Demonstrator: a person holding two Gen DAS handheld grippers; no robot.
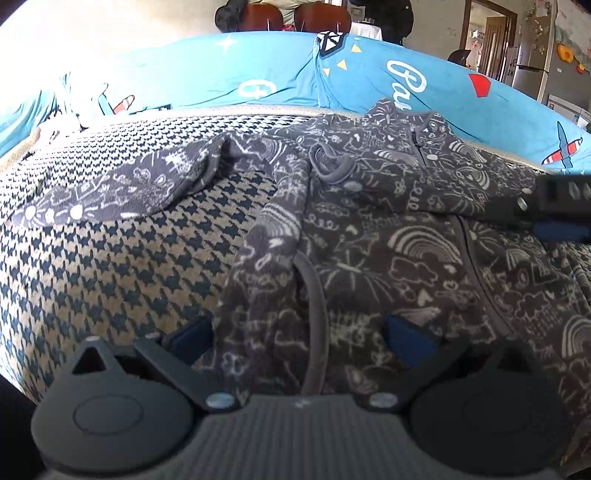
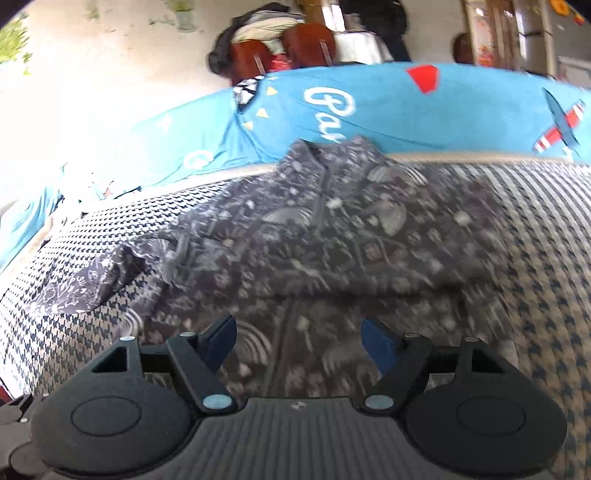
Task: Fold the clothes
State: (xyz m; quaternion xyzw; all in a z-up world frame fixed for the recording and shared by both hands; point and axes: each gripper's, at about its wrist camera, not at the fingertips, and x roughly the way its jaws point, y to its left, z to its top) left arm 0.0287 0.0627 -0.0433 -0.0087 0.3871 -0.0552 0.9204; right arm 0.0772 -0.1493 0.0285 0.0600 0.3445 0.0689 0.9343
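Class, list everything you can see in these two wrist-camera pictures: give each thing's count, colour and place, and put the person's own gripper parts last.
jacket: one, dark grey with pale doodle print, spread on the houndstooth cover, one sleeve out to the left.
houndstooth cover: one, tan and dark blue, under the jacket.
blue sheet: one, bright blue with plane and lettering prints, behind the cover.
chairs: two, reddish brown, far side beyond the sheet.
fridge: one, silver, far right in the left wrist view.
left gripper: one, black with blue fingers, open over the jacket's left part.
right gripper: one, black with blue fingers, open over the jacket's lower middle.
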